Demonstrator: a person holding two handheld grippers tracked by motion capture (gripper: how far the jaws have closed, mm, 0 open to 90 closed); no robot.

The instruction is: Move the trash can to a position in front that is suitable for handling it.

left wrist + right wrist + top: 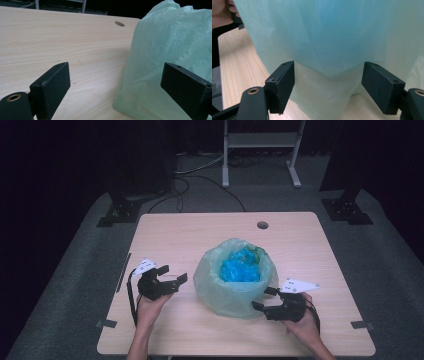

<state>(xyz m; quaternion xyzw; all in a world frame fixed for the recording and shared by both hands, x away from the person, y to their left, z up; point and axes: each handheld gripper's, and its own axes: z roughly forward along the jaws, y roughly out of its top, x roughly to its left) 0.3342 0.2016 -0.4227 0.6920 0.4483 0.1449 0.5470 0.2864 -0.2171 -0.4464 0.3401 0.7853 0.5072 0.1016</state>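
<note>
Hands low on table (pixel 165 227), both grippers' jaws spread, flanking green bag (pixel 235 292)

Worktop (pixel 165 235): pale wood-grain laminate, smooth, matt. Bag (pixel 220 290): thin translucent green plastic film, crinkled. Left tool (pixel 170 277) and right tool (pixel 263 299) were matt black plastic.

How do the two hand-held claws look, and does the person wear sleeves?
Both the left claw and right claw are black with two flat block-shaped jaws with small screw holes. Each carries a pale three-cornered plate with dark dots. A black cable trails from the left one. Forearms are bare.
</note>
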